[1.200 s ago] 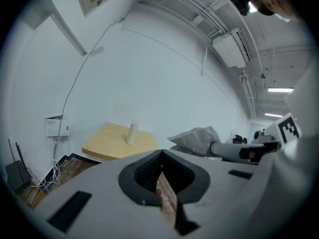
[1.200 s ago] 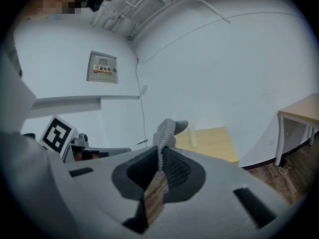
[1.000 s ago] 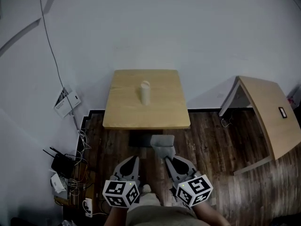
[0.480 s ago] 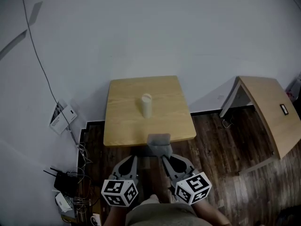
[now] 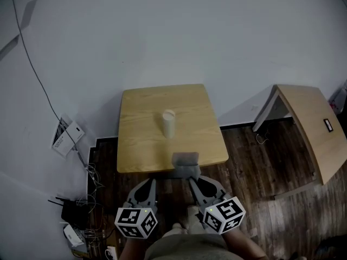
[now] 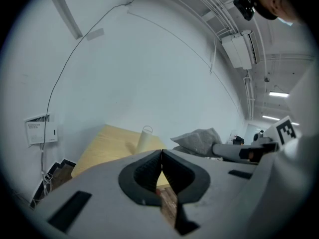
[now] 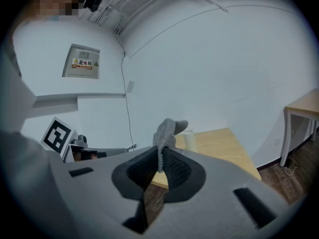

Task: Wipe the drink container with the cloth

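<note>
A tall pale drink container (image 5: pixel 168 123) stands upright near the middle of a small wooden table (image 5: pixel 135 145); it also shows in the left gripper view (image 6: pixel 144 138). My right gripper (image 5: pixel 191 176) is shut on a grey cloth (image 5: pixel 185 160), held over the table's near edge; the cloth (image 7: pixel 166 133) sticks up from the closed jaws in the right gripper view. My left gripper (image 5: pixel 148 186) is shut and empty, below the table's front edge, its jaws pressed together (image 6: pixel 161 158). Both grippers are well short of the container.
A second wooden table (image 5: pixel 314 134) stands at the right. A router and tangled cables (image 5: pixel 73 215) lie on the floor at the left, by a wall box (image 5: pixel 66 137). Dark wood floor (image 5: pixel 255 161) lies between the tables. A white wall rises behind.
The view has closed in on the table: both grippers and the cloth moved forward, from over the floor to the table's near edge. The jaws stayed as they were.
</note>
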`<control>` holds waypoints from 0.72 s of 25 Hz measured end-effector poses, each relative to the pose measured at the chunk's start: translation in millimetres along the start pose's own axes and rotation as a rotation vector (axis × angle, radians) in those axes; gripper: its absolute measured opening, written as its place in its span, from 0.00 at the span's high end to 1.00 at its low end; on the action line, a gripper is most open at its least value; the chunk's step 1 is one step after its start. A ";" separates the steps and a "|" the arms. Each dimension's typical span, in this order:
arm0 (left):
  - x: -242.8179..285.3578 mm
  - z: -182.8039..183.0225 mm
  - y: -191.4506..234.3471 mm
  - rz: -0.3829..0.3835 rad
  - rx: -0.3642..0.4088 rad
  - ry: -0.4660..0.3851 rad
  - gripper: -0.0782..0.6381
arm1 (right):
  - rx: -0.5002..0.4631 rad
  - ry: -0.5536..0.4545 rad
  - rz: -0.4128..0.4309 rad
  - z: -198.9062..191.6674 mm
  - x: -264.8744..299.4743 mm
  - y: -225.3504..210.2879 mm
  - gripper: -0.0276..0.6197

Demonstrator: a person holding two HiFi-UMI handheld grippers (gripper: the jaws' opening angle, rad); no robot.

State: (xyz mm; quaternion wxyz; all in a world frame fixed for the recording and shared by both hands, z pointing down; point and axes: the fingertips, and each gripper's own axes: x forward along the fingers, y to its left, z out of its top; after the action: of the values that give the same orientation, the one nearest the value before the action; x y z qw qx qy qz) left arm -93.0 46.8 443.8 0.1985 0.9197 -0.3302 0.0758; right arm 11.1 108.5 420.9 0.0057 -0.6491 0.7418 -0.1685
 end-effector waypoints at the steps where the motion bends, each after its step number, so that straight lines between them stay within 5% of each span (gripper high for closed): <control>1: 3.6 0.9 2.8 0.008 -0.004 -0.001 0.89 | 0.000 0.003 0.004 0.8 5.0 -4.2 0.94; 18: 96.4 31.4 22.4 0.138 -0.044 -0.032 0.89 | -0.074 0.008 0.109 54.5 96.8 -94.1 0.94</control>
State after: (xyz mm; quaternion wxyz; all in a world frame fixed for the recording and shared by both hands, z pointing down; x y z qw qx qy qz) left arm -32.7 -37.7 448.3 0.2077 0.8912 -0.3977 0.0672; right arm 98.6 -7.5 414.1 -0.0122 -0.6068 0.7818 -0.1430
